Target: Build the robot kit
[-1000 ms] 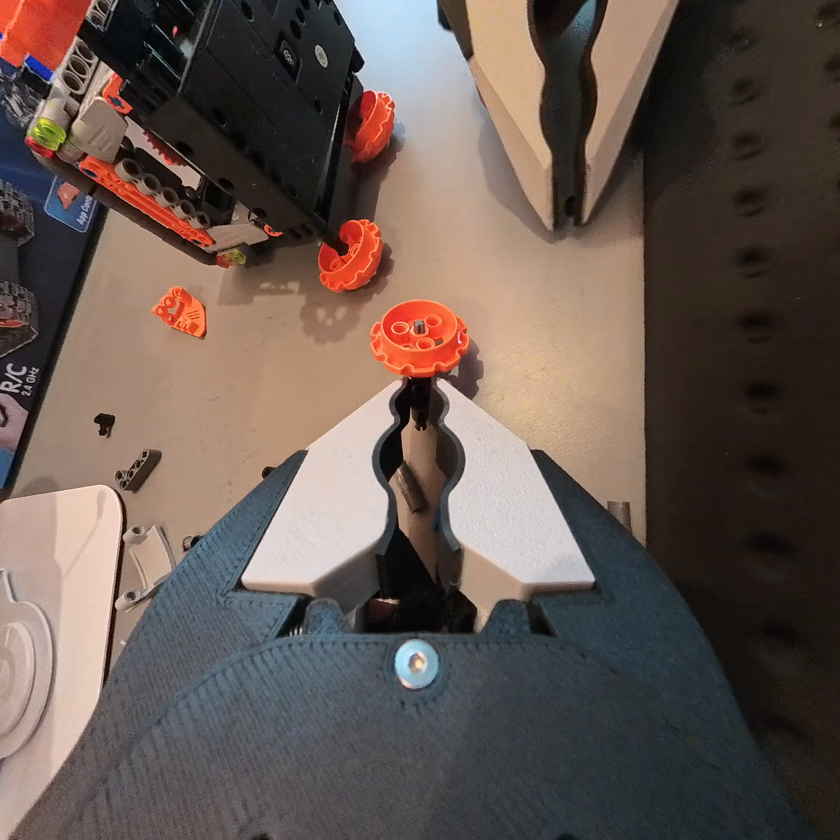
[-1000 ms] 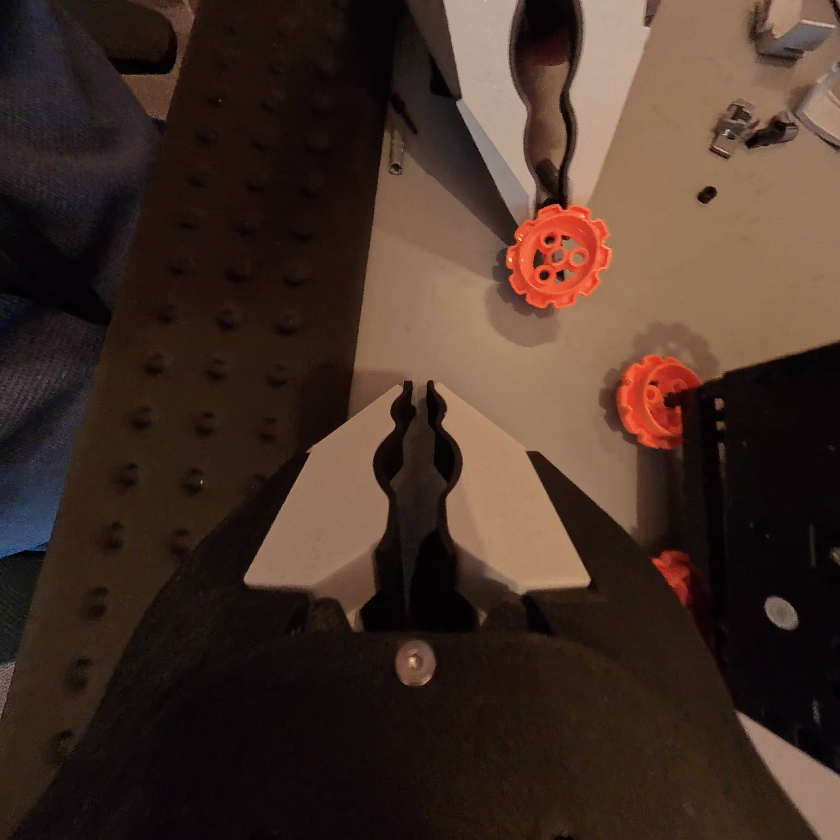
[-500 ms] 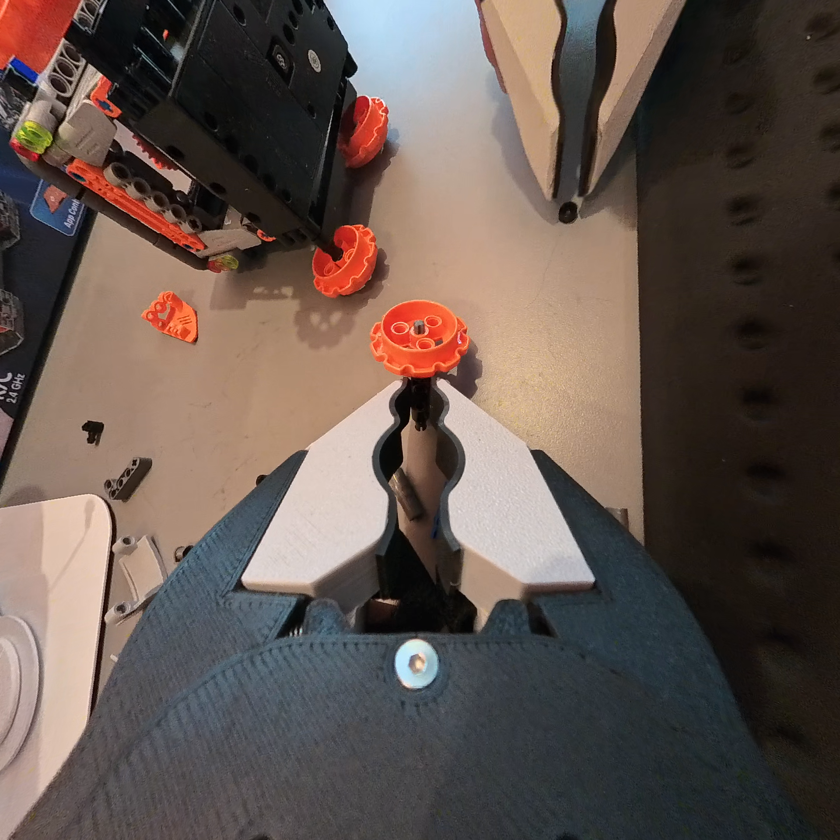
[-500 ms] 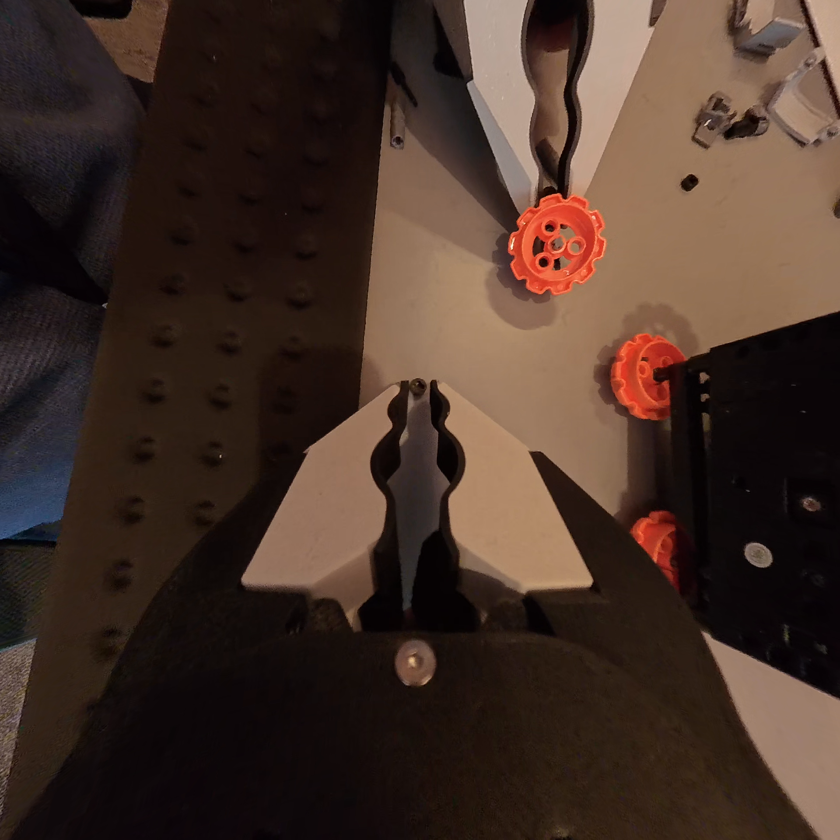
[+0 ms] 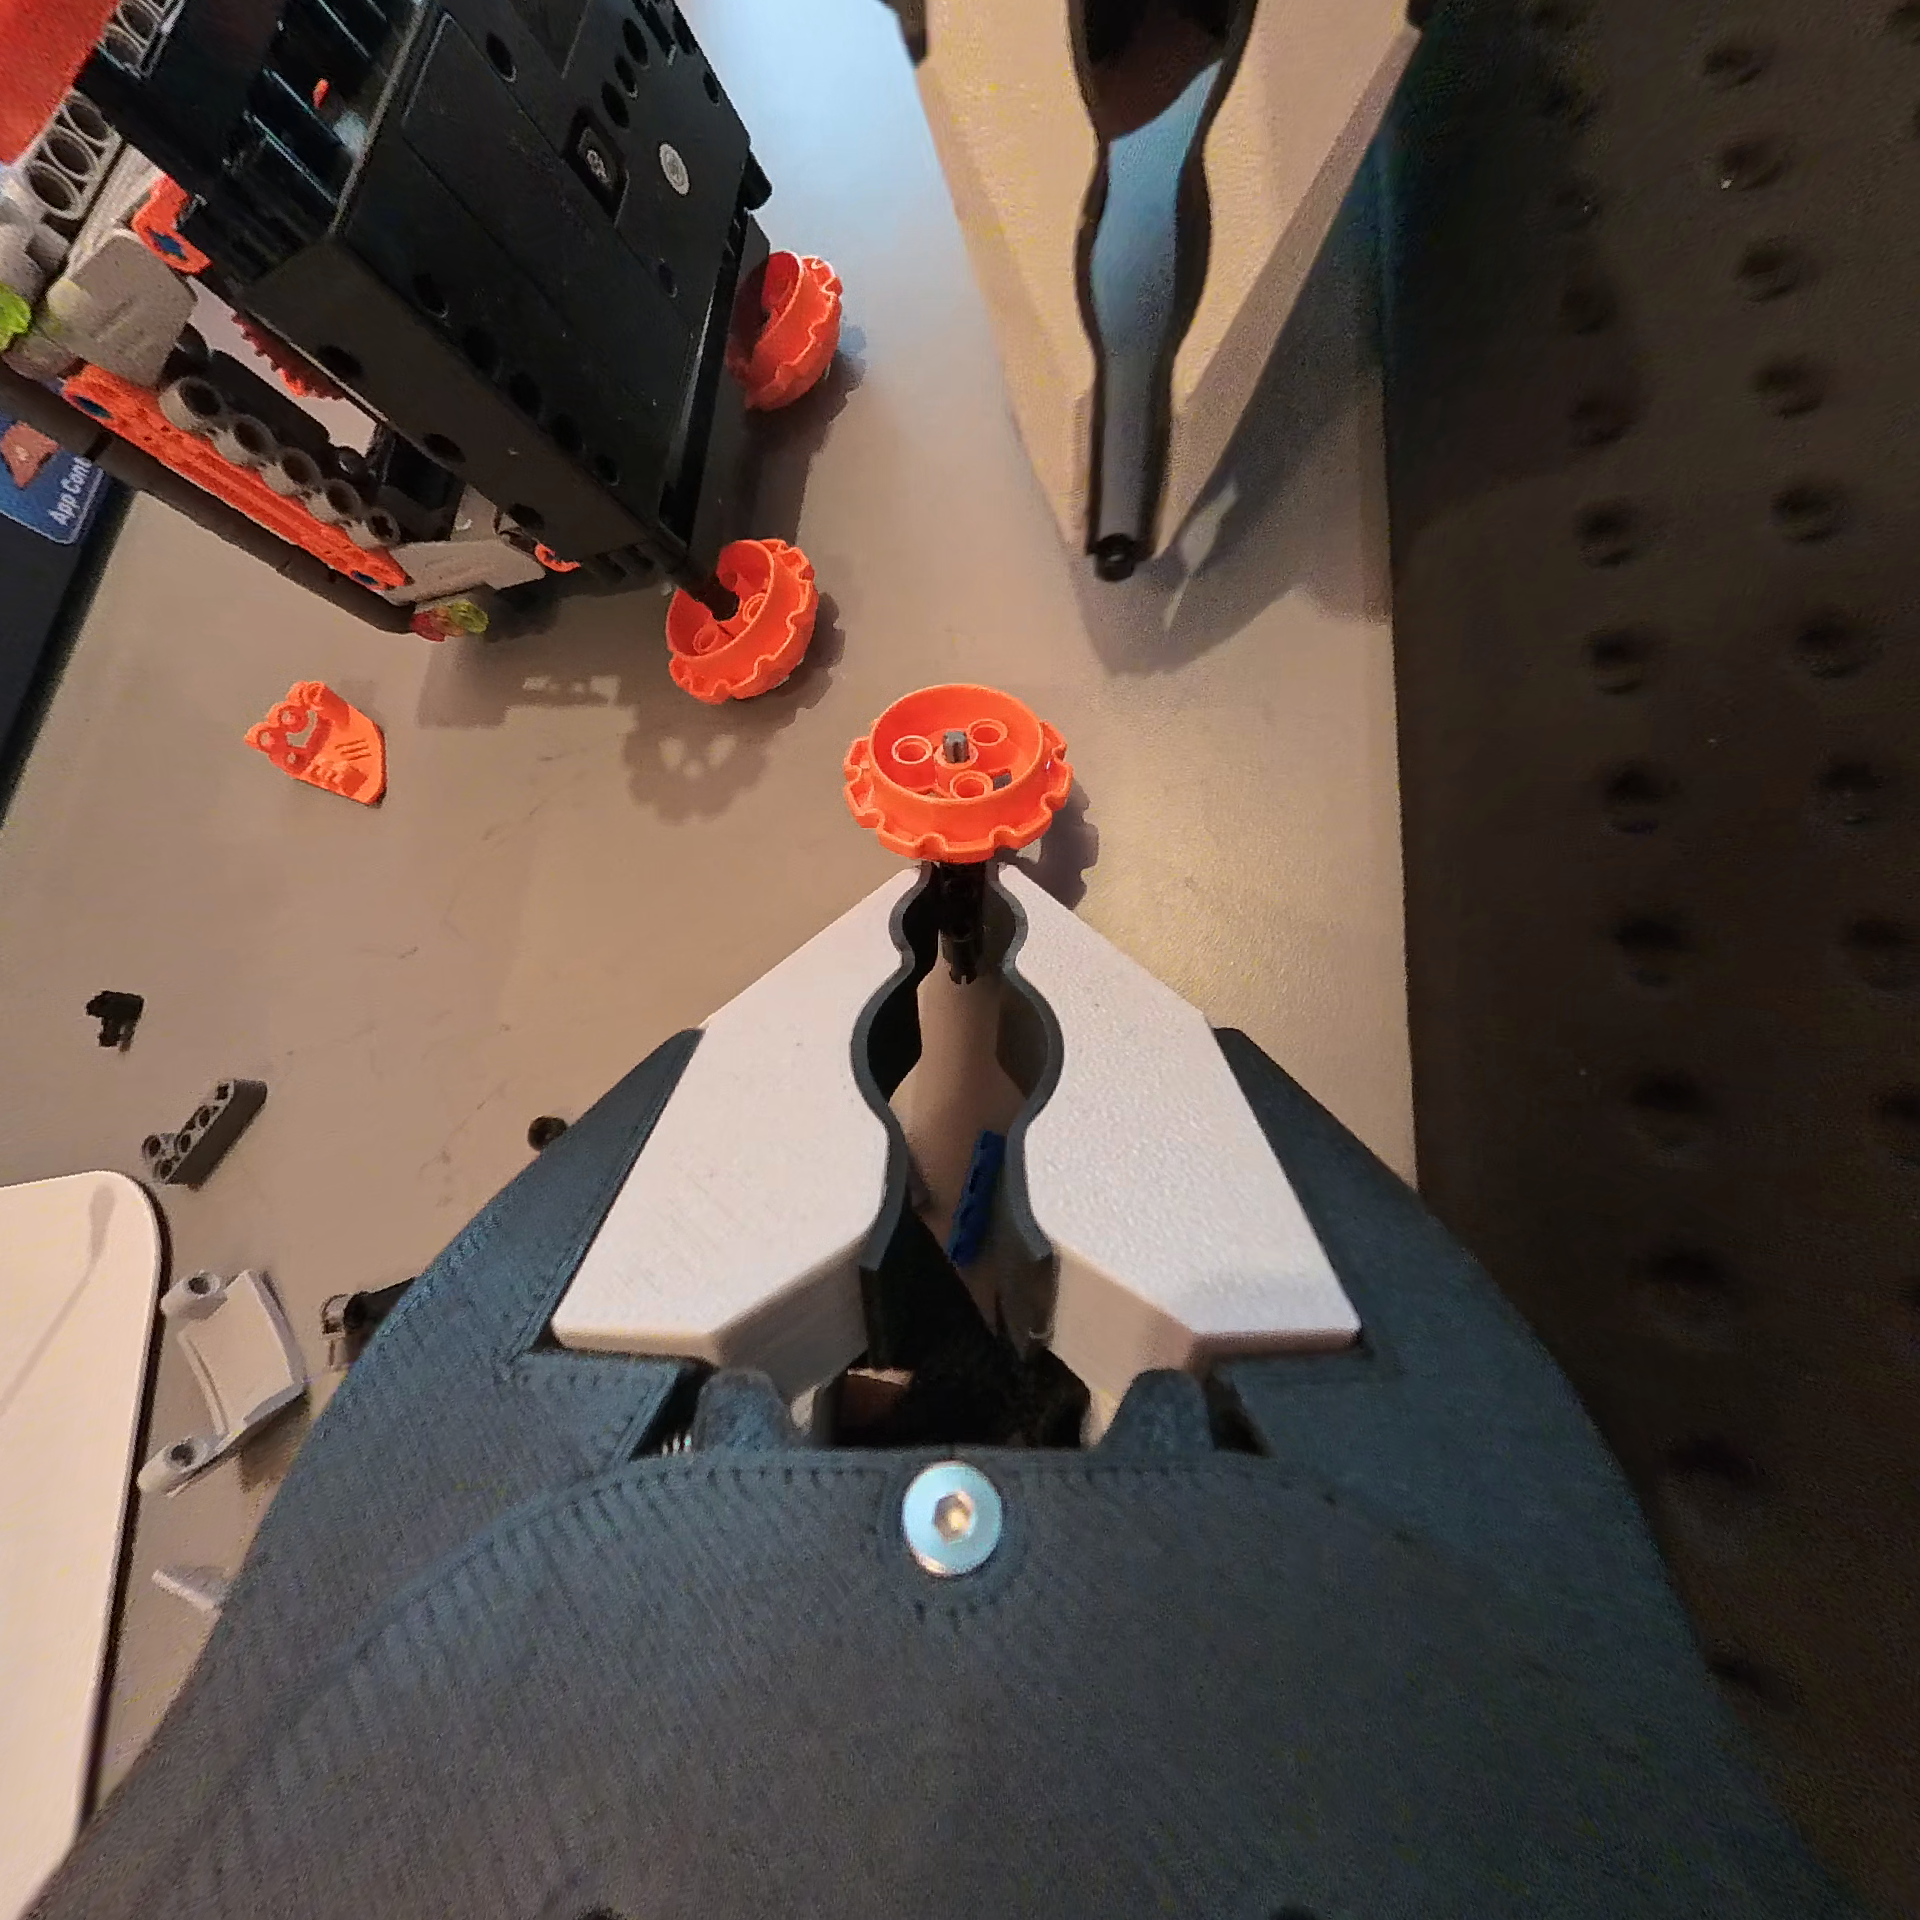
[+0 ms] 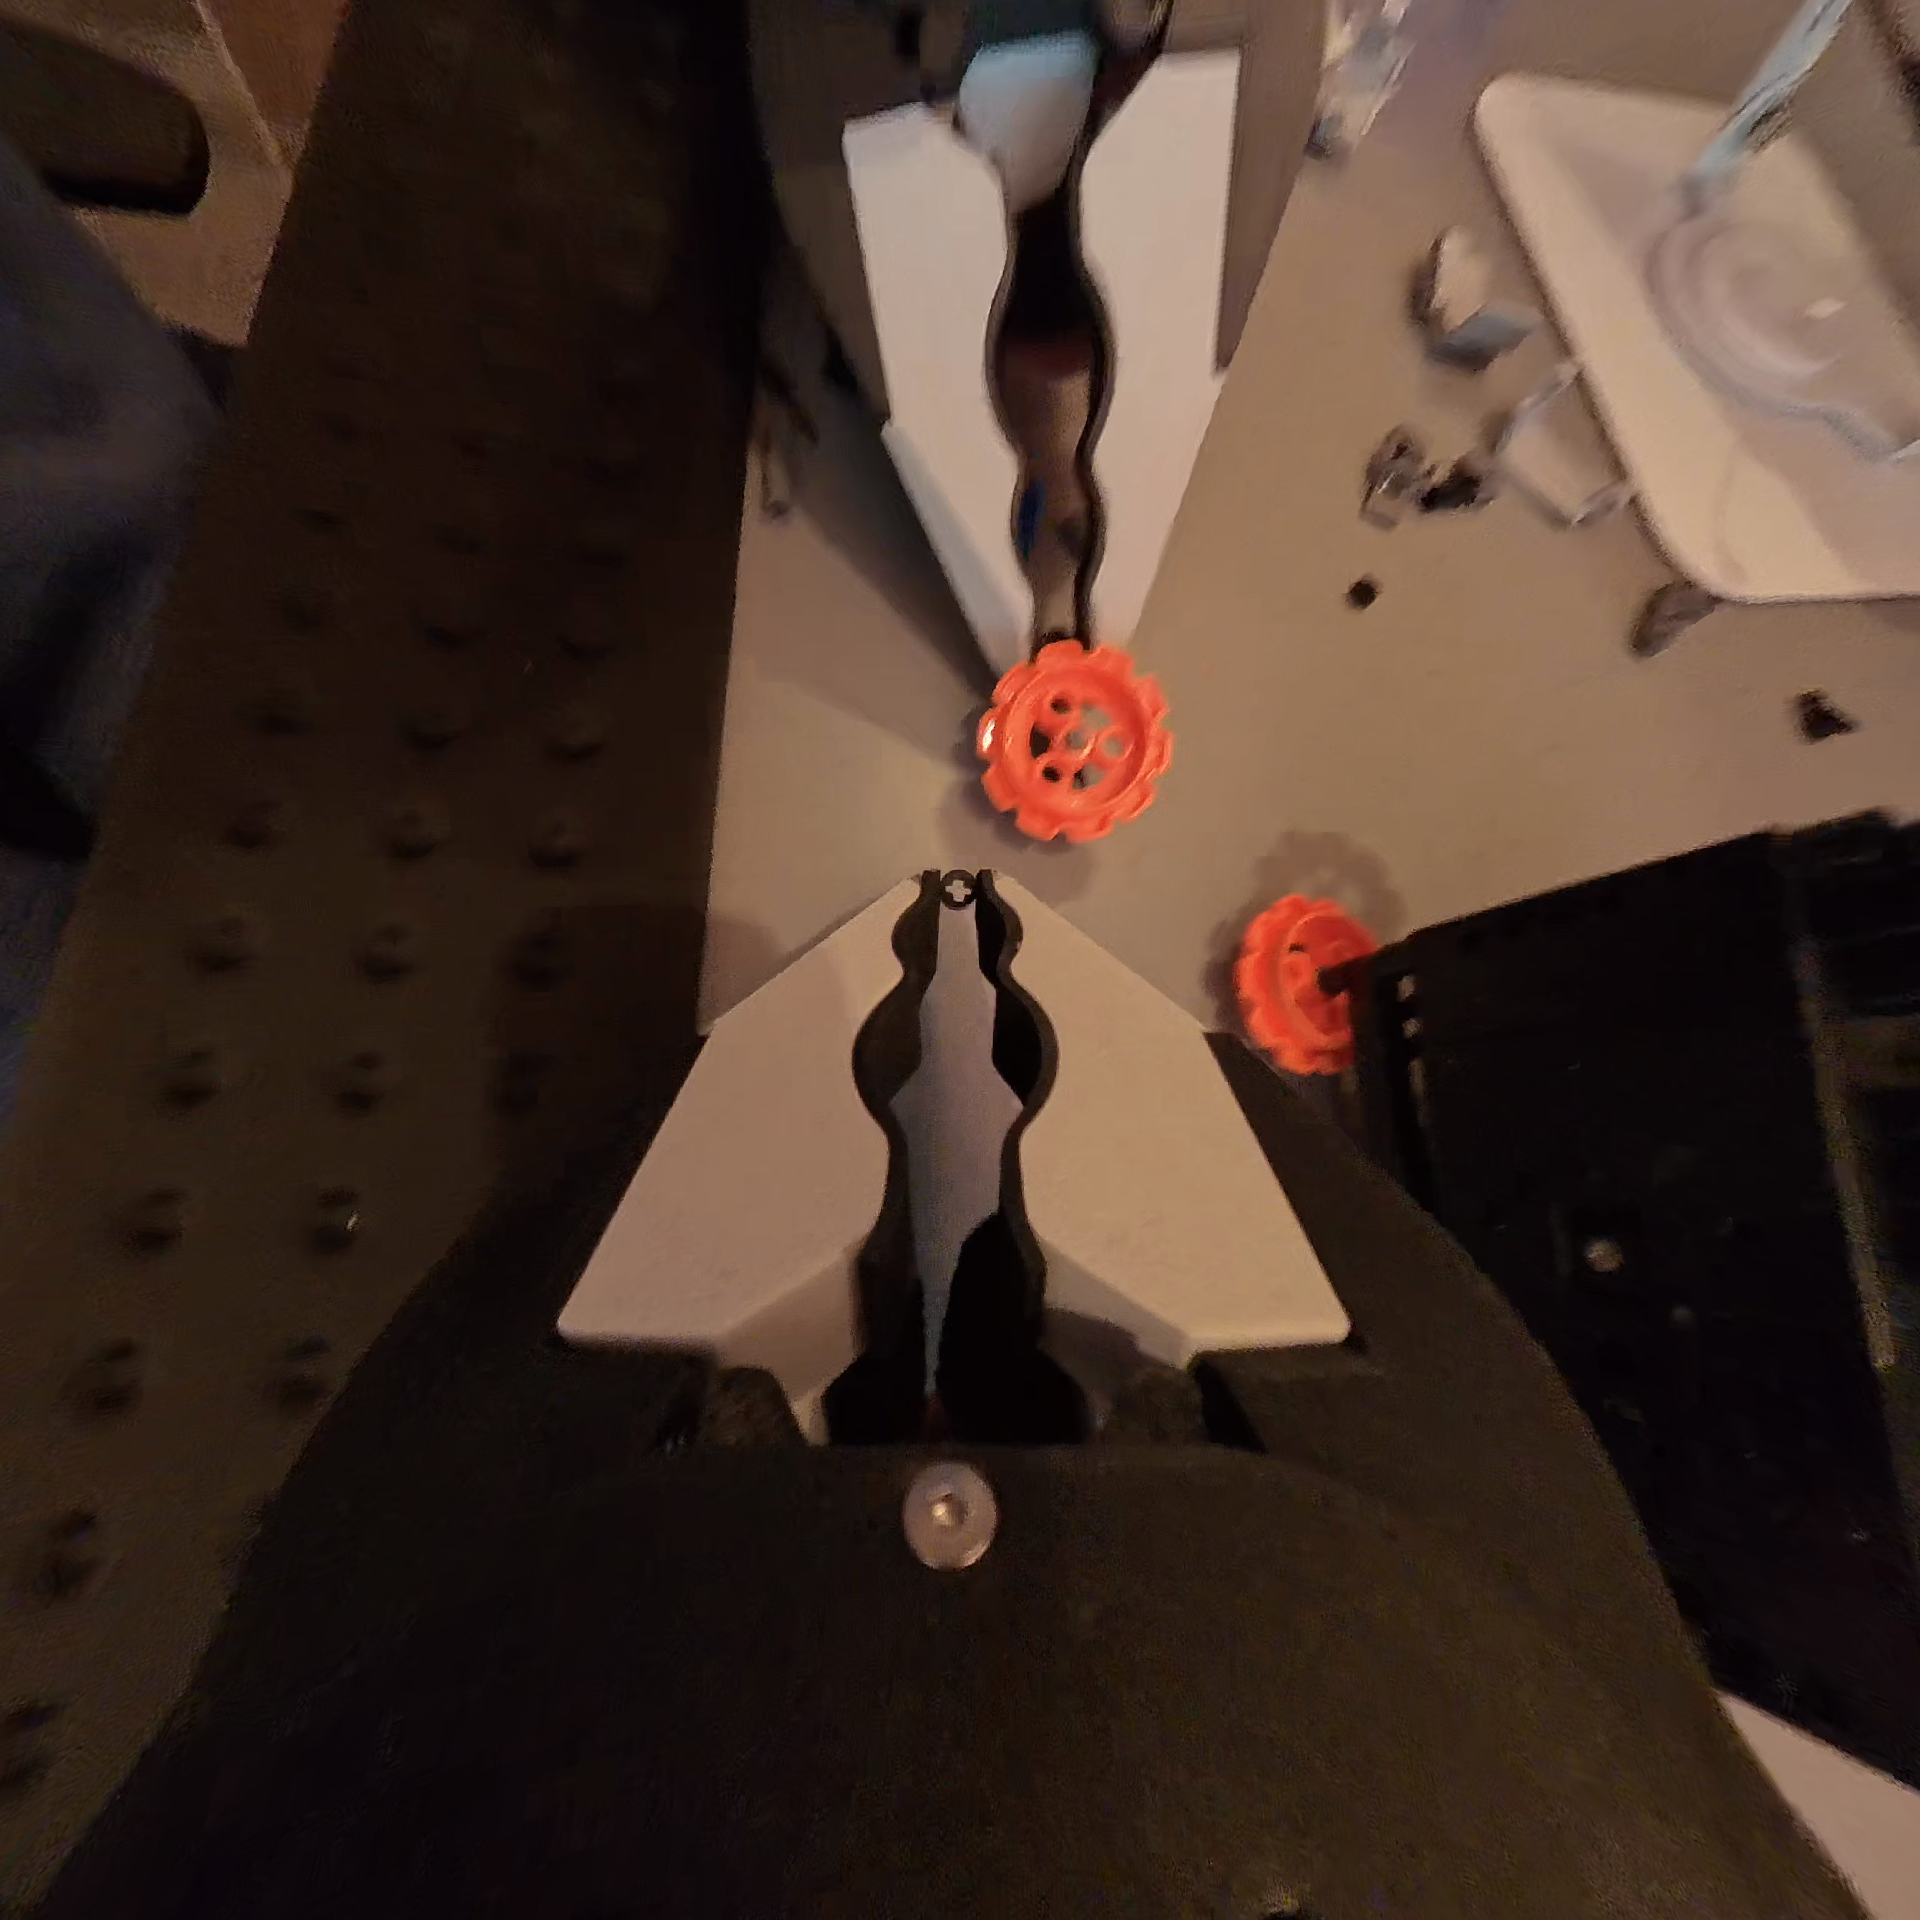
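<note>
My left gripper (image 5: 956, 883) is shut on a short black axle (image 5: 958, 930) that carries an orange toothed wheel (image 5: 956, 774), held just above the grey table. The wheel also shows in the right wrist view (image 6: 1075, 740), at the left gripper's tips (image 6: 1060, 623). My right gripper (image 6: 958, 888) is shut on a small black bush (image 6: 958, 890) with a cross-shaped hole, a short way from the wheel's face. In the left wrist view the right gripper (image 5: 1117, 540) reaches in from the top with the bush (image 5: 1114, 556) at its tip.
A black toy vehicle (image 5: 447, 260) with two orange wheels (image 5: 743, 618) stands at the upper left; it shows at the right in the right wrist view (image 6: 1662, 1143). An orange panel (image 5: 317, 743), small grey parts (image 5: 203, 1132) and a white tray (image 5: 62, 1455) lie left. A dark studded mat (image 5: 1662, 935) borders the table. My right fingertips sit around 6 cm from my left ones.
The right gripper, bare-tipped a second ago, now holds the small black bush and has moved closer to the orange wheel. The left gripper keeps its hold and has barely moved.
</note>
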`<state>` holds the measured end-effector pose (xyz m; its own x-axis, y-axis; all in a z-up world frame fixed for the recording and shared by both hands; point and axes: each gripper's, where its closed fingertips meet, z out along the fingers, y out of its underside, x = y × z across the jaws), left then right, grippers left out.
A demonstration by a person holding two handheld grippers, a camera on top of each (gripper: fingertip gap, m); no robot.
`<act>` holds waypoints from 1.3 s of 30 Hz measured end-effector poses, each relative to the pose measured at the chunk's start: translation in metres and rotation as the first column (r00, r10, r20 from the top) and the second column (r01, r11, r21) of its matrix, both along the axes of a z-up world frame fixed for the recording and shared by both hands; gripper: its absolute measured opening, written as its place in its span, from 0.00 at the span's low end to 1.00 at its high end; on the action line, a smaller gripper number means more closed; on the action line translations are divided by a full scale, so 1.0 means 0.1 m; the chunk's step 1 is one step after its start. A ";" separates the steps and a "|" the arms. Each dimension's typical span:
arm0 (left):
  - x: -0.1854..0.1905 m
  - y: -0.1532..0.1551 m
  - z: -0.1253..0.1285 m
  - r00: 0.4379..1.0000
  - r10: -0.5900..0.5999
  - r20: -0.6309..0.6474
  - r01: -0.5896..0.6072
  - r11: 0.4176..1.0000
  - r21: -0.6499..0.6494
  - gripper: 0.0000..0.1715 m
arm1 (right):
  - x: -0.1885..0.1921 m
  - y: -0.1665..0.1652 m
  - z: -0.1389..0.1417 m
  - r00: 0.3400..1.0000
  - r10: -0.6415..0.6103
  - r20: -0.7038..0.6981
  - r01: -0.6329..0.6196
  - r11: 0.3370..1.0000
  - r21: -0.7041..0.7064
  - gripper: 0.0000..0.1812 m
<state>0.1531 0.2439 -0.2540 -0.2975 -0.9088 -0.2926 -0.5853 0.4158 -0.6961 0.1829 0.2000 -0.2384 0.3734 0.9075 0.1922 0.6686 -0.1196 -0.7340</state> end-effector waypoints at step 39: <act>0.01 -0.06 -0.01 0.991 -0.123 -0.052 0.118 0.988 -0.096 0.04 | -0.23 0.31 0.09 0.995 0.089 -0.036 -0.085 0.991 0.105 0.03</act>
